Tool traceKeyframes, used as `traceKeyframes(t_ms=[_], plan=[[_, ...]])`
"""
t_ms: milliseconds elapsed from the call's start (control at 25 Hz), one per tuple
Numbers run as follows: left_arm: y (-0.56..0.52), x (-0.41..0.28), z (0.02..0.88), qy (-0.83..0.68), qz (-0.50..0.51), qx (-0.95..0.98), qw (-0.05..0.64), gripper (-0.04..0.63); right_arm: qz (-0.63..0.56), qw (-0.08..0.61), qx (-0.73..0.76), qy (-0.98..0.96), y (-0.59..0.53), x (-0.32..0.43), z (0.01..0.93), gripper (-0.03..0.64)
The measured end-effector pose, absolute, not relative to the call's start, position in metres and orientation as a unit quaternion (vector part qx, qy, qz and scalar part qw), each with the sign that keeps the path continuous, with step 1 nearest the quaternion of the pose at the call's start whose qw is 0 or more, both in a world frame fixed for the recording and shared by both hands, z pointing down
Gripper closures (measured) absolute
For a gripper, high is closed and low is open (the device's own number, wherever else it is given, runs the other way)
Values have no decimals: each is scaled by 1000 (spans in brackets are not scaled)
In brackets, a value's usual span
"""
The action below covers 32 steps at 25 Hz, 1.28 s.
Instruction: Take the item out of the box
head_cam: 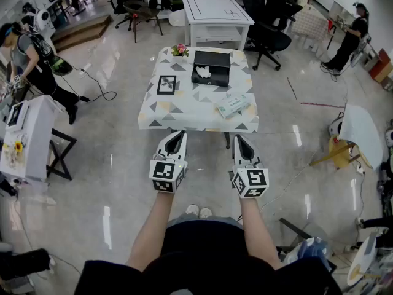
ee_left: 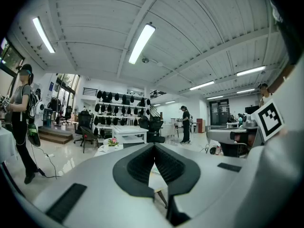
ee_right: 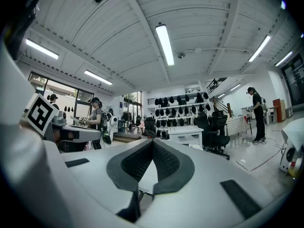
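An open black box [head_cam: 212, 68] stands at the far side of a small table [head_cam: 184, 114] covered with a triangle-patterned cloth. A white crumpled item [head_cam: 203, 72] lies inside the box. My left gripper [head_cam: 177, 134] and right gripper [head_cam: 238, 138] hang side by side over the floor, just short of the table's near edge and well away from the box. The left gripper view [ee_left: 154, 146] and the right gripper view [ee_right: 153, 141] both show dark ribbed pads meeting at the tips with nothing between them.
On the cloth also sit a framed picture [head_cam: 166, 85], a small flower pot [head_cam: 180, 50] and a pale green packet [head_cam: 233, 106]. A white table [head_cam: 216, 11] and black office chairs [head_cam: 270, 32] stand behind. A person [head_cam: 31, 60] and a white stand [head_cam: 27, 137] are at left.
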<state>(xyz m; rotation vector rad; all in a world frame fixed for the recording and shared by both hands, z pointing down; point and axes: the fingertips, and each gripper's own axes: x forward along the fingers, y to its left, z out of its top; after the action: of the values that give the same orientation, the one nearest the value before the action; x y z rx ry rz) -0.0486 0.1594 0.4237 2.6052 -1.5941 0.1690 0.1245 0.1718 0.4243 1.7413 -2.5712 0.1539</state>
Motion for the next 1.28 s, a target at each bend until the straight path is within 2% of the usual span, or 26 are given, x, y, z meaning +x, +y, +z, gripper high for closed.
traceKeyframes(t_ms=[1280], plan=[[147,-48,437,-509,61,857,56,575,70,1,552,-831,166,118,431,607]])
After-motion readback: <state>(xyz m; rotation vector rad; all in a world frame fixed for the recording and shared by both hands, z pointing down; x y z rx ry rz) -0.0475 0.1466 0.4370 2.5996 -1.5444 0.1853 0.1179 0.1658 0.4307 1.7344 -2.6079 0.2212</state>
